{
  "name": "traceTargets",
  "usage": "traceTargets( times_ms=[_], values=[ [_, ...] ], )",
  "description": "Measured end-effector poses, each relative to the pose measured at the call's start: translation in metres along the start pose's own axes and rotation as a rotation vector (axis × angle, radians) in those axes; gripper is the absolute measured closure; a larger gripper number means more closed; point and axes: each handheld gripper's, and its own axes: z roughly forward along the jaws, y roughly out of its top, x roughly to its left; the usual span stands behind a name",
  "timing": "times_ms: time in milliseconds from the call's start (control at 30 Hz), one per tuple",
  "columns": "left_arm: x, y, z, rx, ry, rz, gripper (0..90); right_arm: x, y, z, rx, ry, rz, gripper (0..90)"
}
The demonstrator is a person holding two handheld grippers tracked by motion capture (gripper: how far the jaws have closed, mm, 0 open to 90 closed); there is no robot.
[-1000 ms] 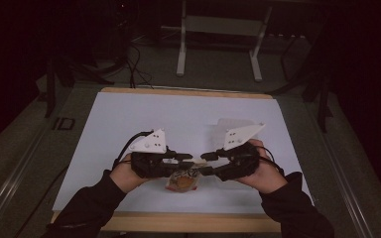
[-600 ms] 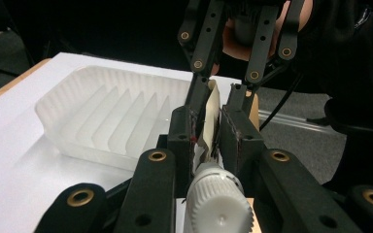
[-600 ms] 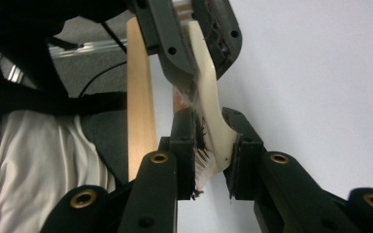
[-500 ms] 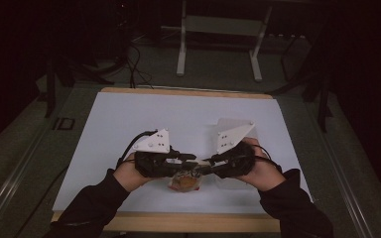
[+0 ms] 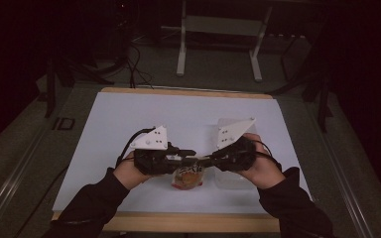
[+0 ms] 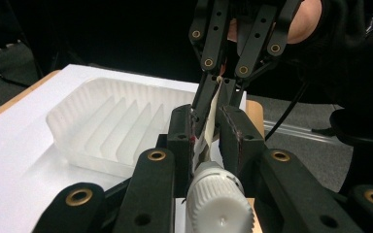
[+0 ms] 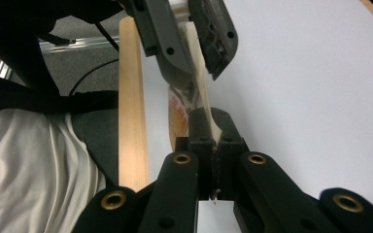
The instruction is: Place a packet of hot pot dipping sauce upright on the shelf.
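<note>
Both tools grip one spouted pouch point(image 5: 187, 176), held up just above the white surface point(image 5: 129, 119) near its front edge. The left tool point(image 5: 191, 154) is clamped at its cap end; the right tool point(image 5: 204, 161) has just closed onto its upper edge. A clear tray point(image 6: 107, 126) lies beside them.

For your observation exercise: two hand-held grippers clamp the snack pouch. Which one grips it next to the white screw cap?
The left hand-held gripper: the white screw cap sits right at its jaws. The right hand-held gripper pinches the snack pouch at its flat edge.
</note>
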Motion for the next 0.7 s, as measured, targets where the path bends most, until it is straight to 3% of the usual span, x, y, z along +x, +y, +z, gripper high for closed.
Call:
traceTargets(
  times_ms=[67,233,300,533,700],
  values=[
    [0.000,0.001,-0.001,-0.010,-0.011,0.004,73.4,0.000,0.001,-0.001,-0.002,-0.003,-0.002,89.5],
    [-0.002,0.005,-0.004,-0.035,-0.011,0.004,53.8,-0.003,0.003,-0.005,-0.006,-0.017,0.002,89.6],
    [-0.002,0.006,-0.007,-0.048,-0.013,0.000,51.4,-0.004,0.003,-0.007,-0.006,-0.026,0.006,89.6],
    [-0.006,0.012,-0.019,-0.097,0.041,-0.030,24.6,-0.008,0.003,-0.015,-0.007,-0.040,0.009,89.6],
    [-0.007,0.011,-0.031,-0.147,0.039,-0.040,9.0,-0.012,0.001,-0.025,-0.015,-0.066,0.021,89.6]
  ],
)
